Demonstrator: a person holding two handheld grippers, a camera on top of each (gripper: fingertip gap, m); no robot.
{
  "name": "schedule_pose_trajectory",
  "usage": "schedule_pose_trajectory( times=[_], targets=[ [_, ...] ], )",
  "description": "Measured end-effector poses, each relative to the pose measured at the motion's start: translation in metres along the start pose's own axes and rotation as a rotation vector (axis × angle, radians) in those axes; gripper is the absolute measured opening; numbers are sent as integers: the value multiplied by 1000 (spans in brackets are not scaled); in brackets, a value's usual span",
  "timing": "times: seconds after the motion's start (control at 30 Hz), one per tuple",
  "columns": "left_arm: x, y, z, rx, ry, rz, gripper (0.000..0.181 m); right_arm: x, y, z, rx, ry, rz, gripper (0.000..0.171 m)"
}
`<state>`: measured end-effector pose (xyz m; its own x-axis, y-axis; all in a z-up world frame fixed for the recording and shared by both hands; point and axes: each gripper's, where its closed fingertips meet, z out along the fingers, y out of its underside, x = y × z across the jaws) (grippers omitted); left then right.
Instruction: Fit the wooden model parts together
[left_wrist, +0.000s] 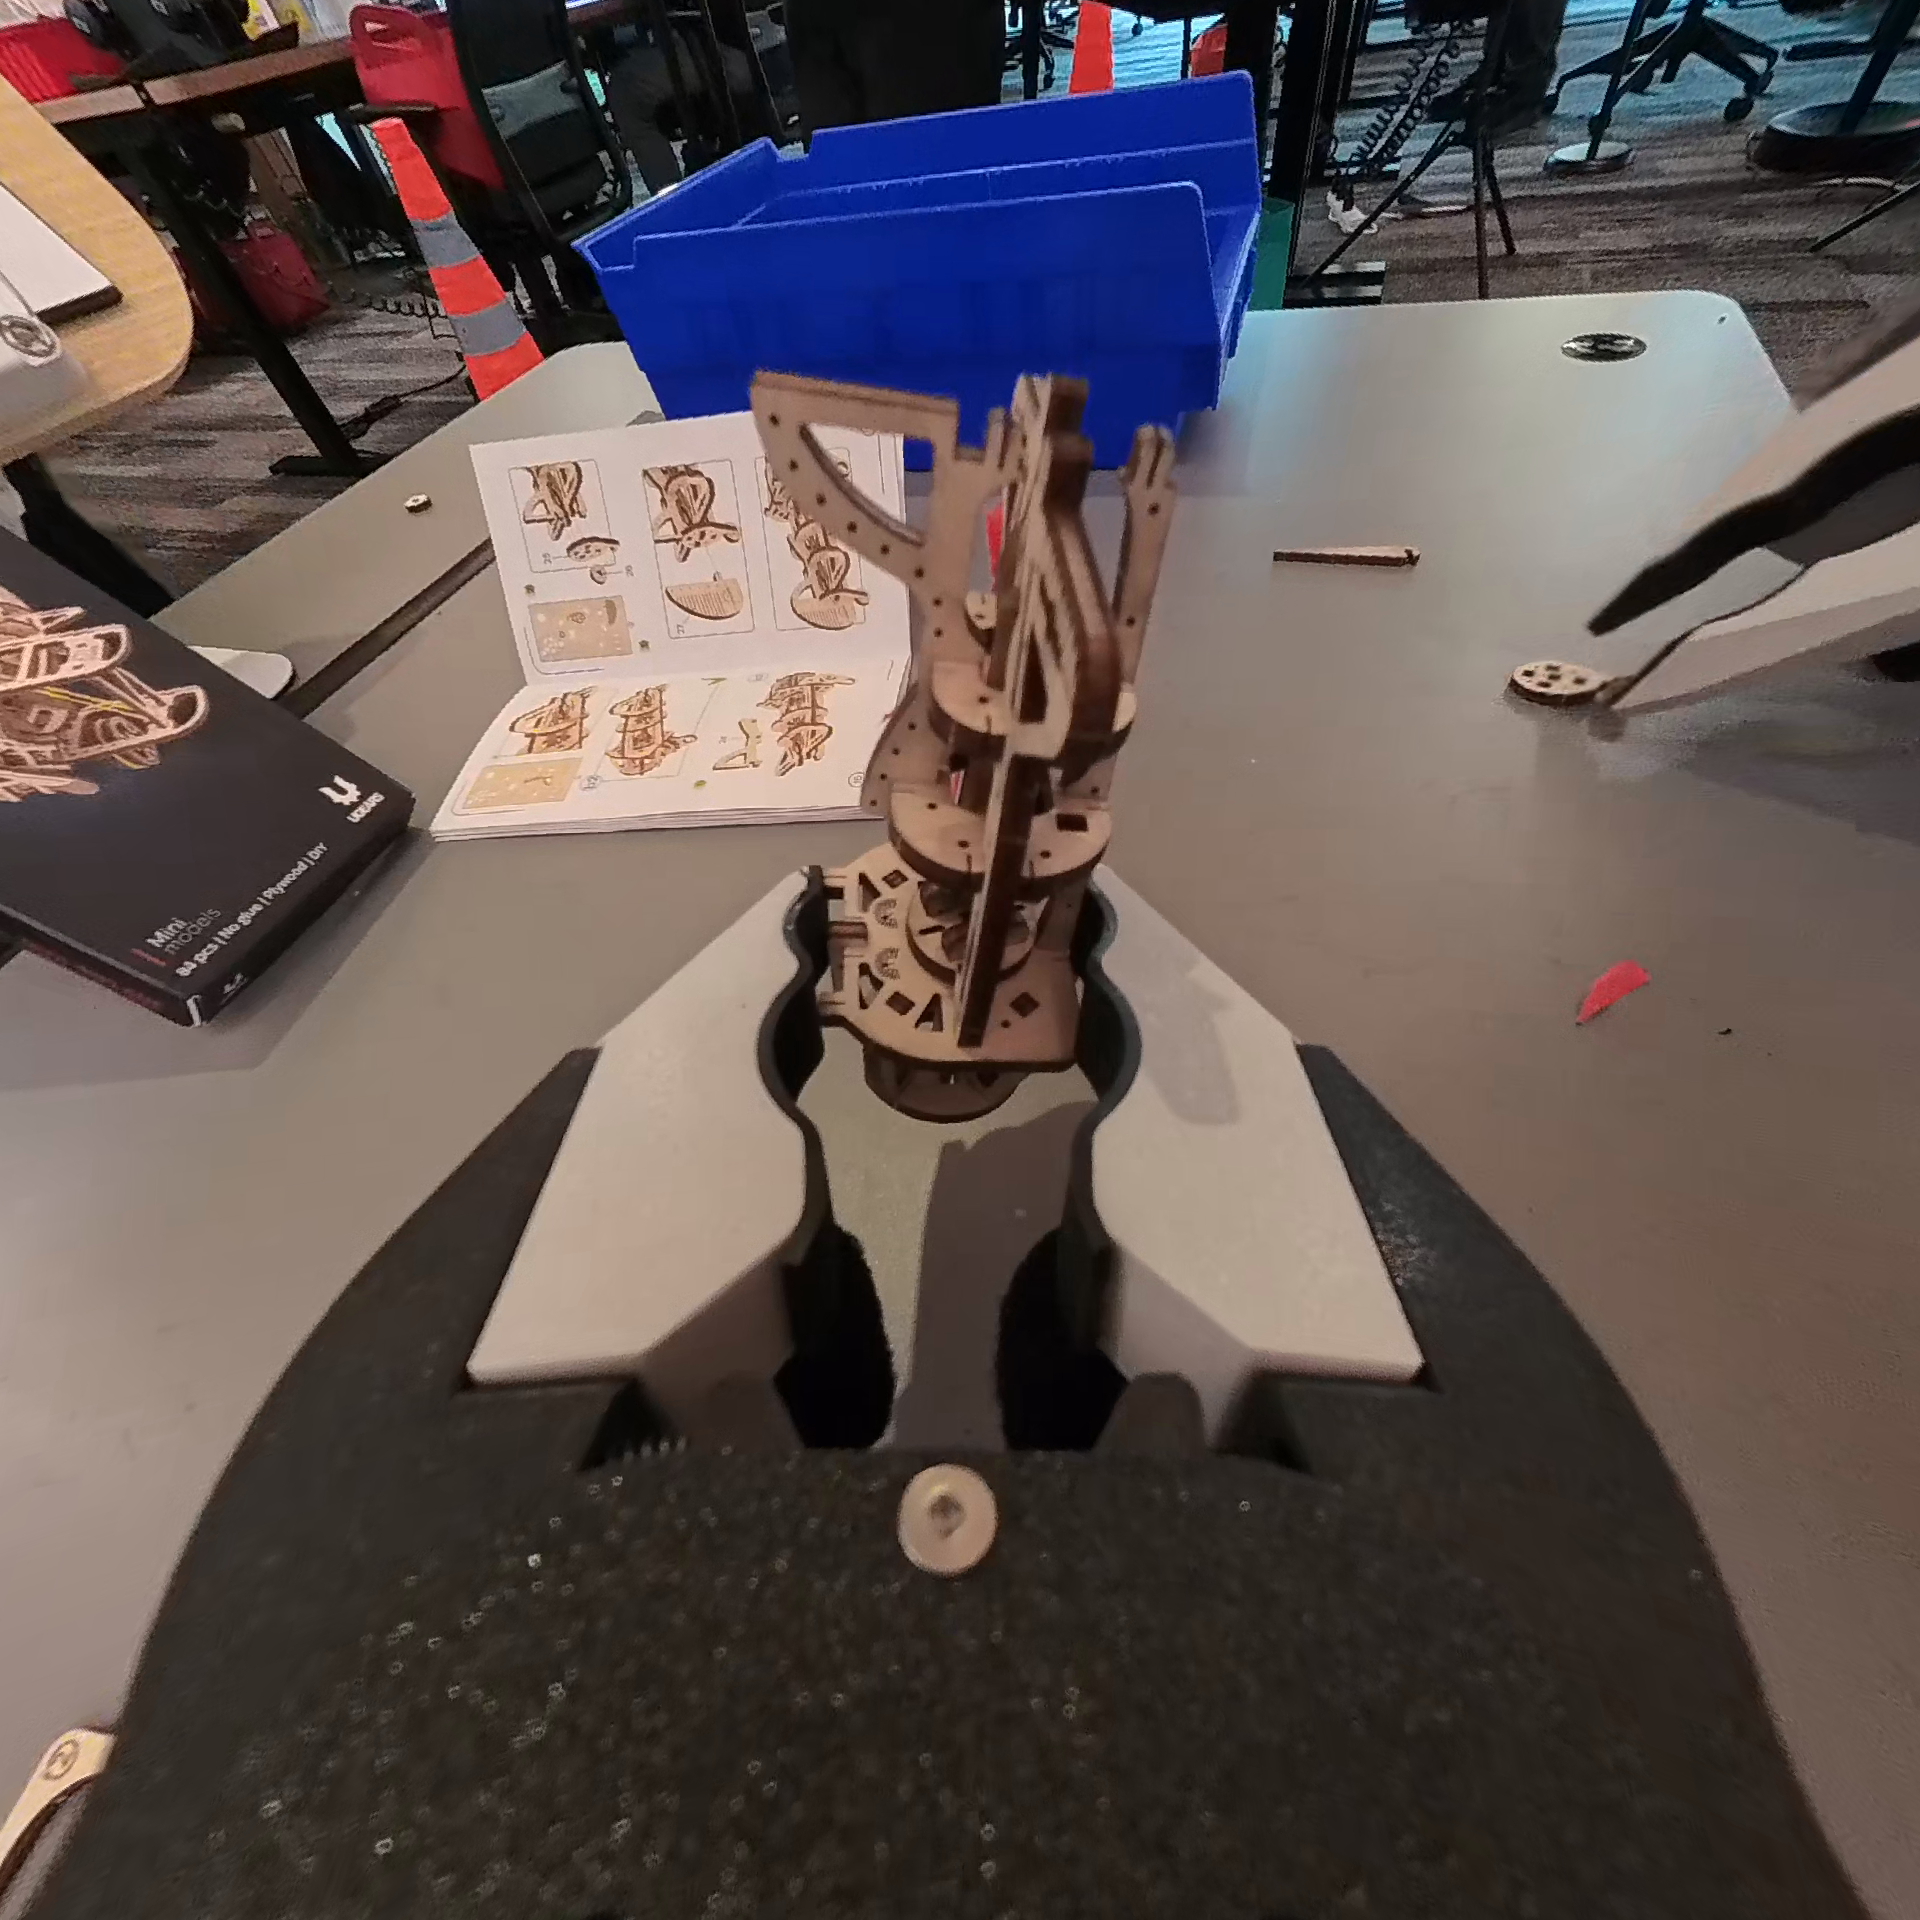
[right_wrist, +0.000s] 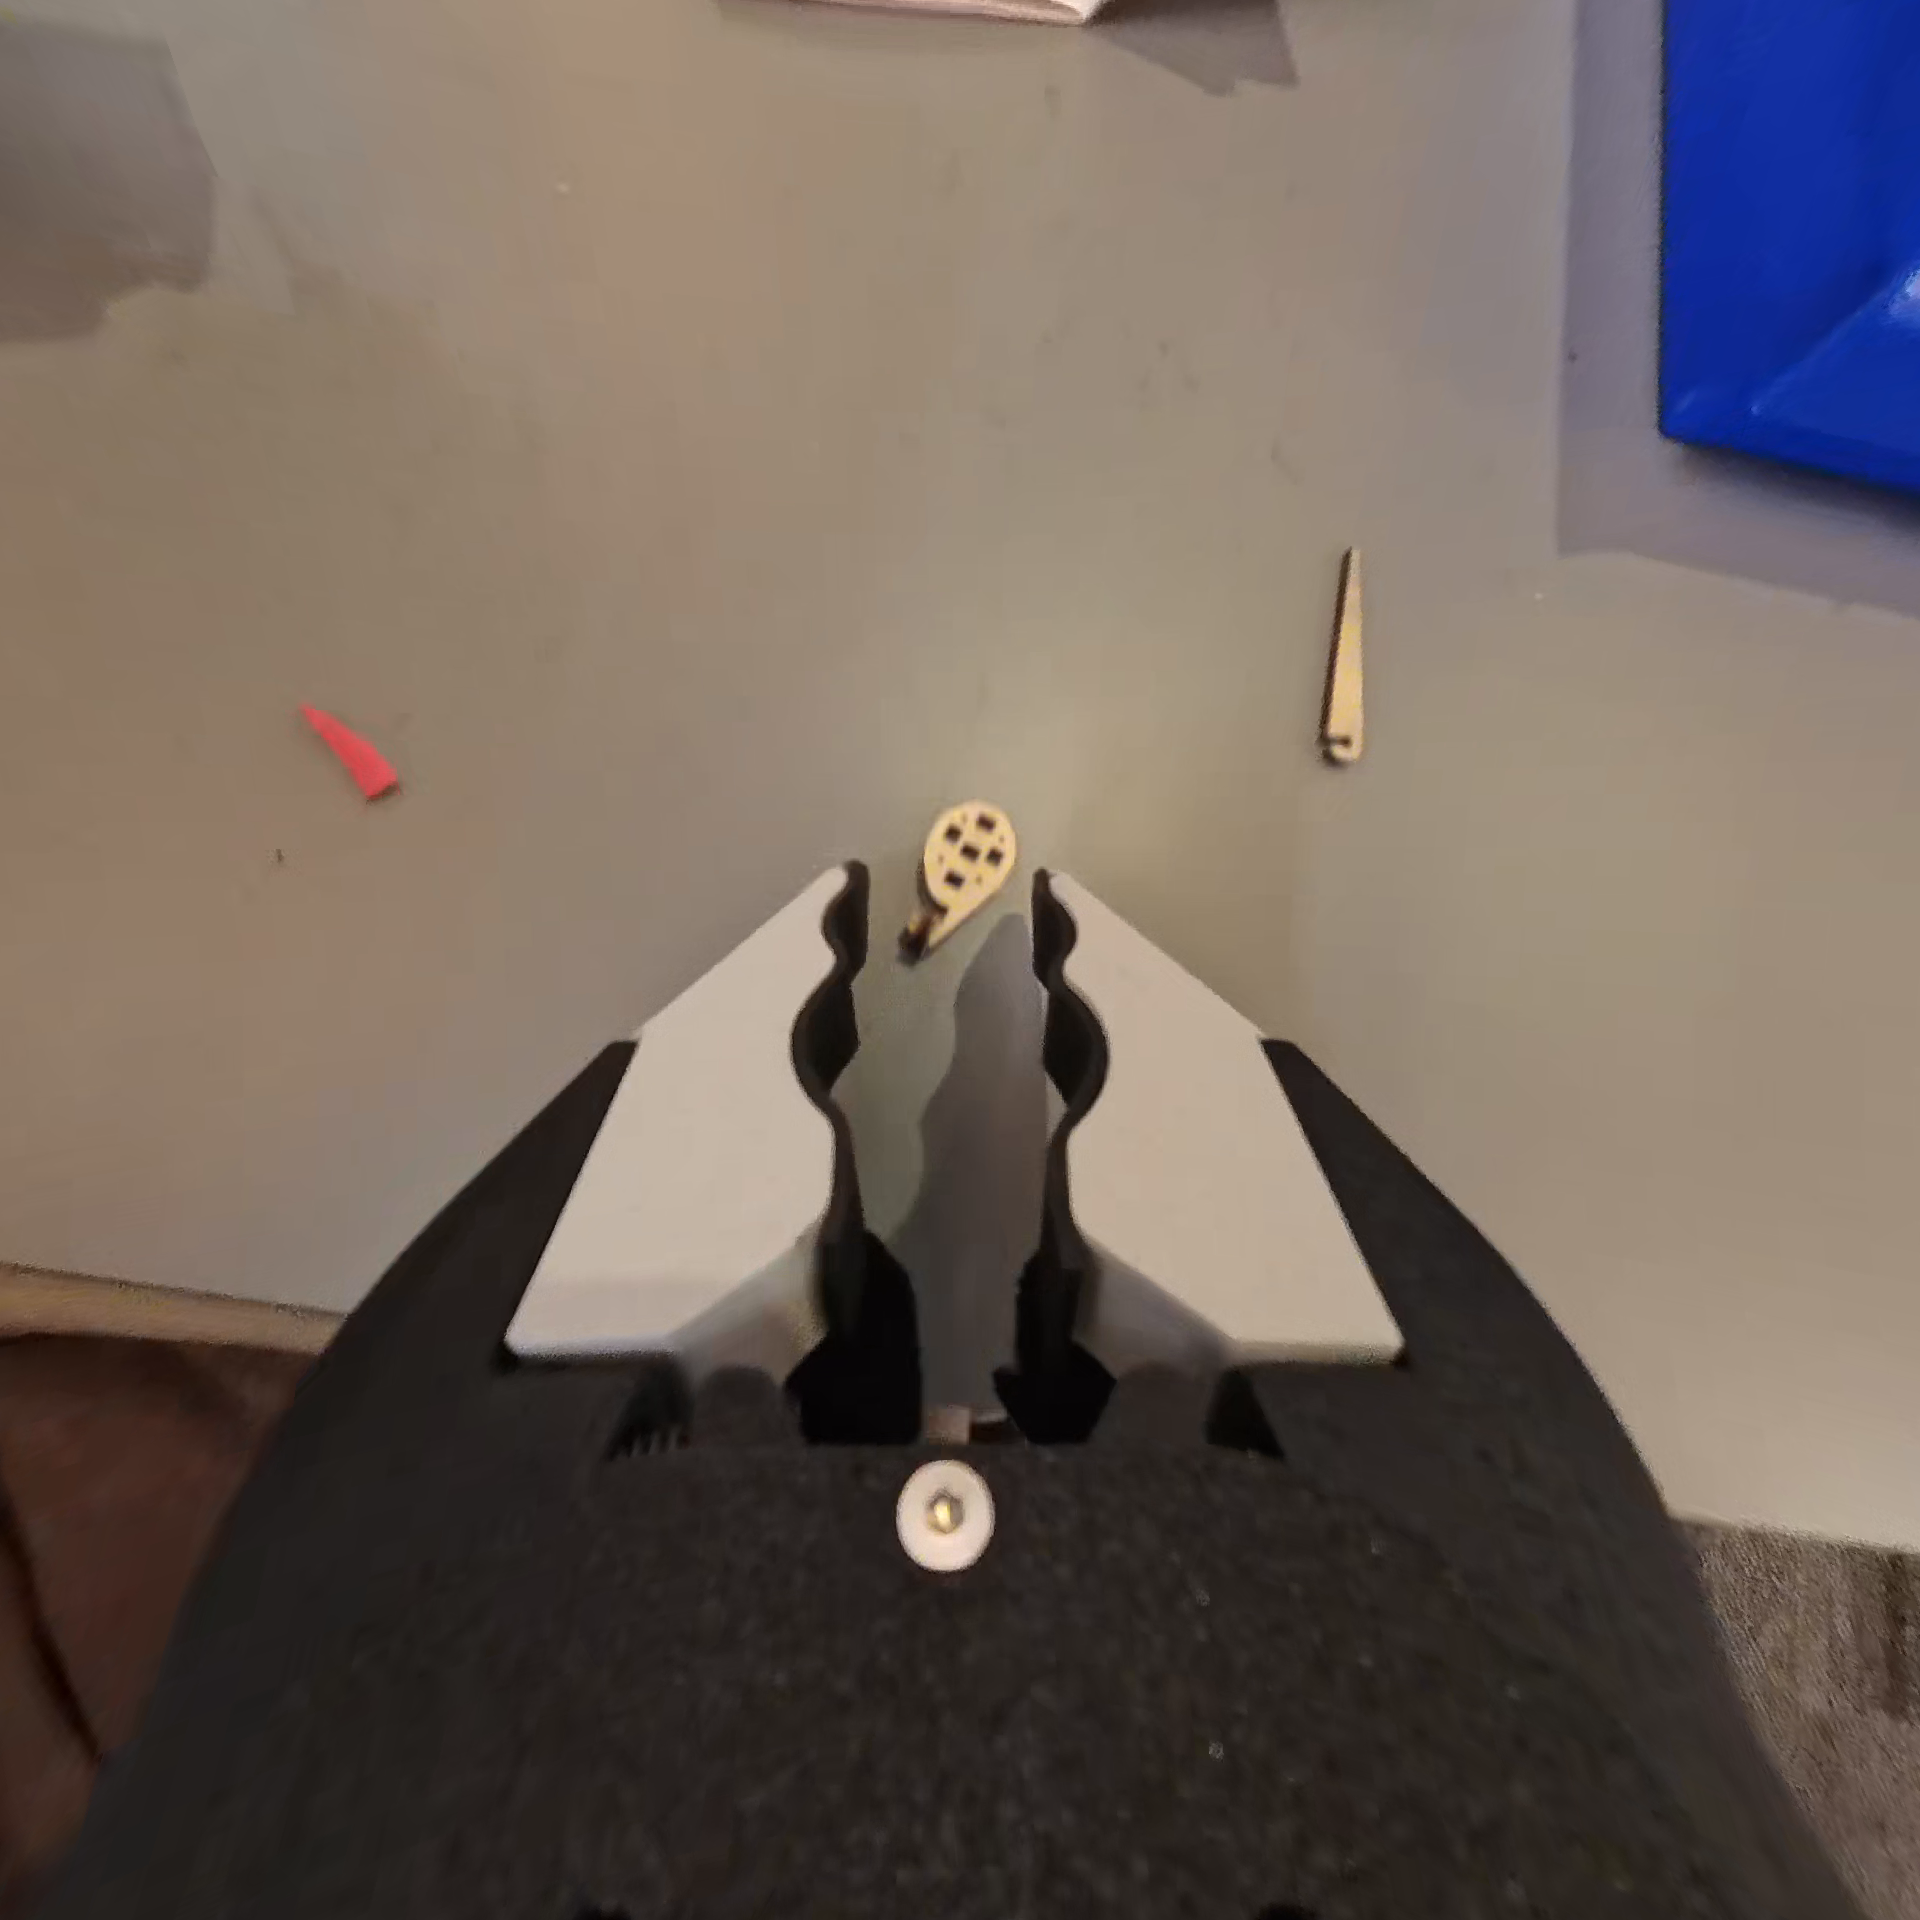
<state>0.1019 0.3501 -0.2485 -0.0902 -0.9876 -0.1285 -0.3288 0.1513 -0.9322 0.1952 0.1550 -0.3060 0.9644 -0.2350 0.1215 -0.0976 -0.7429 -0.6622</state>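
My left gripper (left_wrist: 951, 904) is shut on the round base of a partly built wooden model (left_wrist: 997, 665) and holds it upright over the grey table (left_wrist: 1351, 935). The model is a tall stack of discs and curved ribs. My right gripper (right_wrist: 945, 883) is open, low over the table, with a small holed wooden disc (right_wrist: 971, 847) lying just at its fingertips. In the left wrist view the right gripper (left_wrist: 1605, 660) reaches in from the right and its lower tip is at the disc (left_wrist: 1555, 681).
A thin wooden stick (left_wrist: 1345, 557) (right_wrist: 1343, 665) and a red scrap (left_wrist: 1614, 990) (right_wrist: 353, 750) lie on the table. An open instruction booklet (left_wrist: 675, 644), a black box (left_wrist: 156, 769) and a blue bin (left_wrist: 935, 270) (right_wrist: 1787, 260) stand behind and left. Spacing between my two grippers at the tips: around 25 cm. It is some 9 cm from my right tips to the thin wooden stick (right_wrist: 1343, 665). It turns up in the left wrist view (left_wrist: 1358, 555) as well.
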Motion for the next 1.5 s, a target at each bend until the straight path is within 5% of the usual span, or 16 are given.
schedule_pose_trajectory(
  times=[0.03,0.6,1.1,1.5],
  targets=[
    [0,0,0,-1,0,1,44,-1,5,-3,-4,8,12,30],
    [8,-4,-1,16,17,42,44,-3,-2,5,30,-54,160,8],
    [5,0,1,-7,26,-4,44,-84,-153,-53,348,-226,-41,8],
    [7,3,3,-37,1,41,44,-132,-197,-32,298,-264,-119,7]
  ],
)
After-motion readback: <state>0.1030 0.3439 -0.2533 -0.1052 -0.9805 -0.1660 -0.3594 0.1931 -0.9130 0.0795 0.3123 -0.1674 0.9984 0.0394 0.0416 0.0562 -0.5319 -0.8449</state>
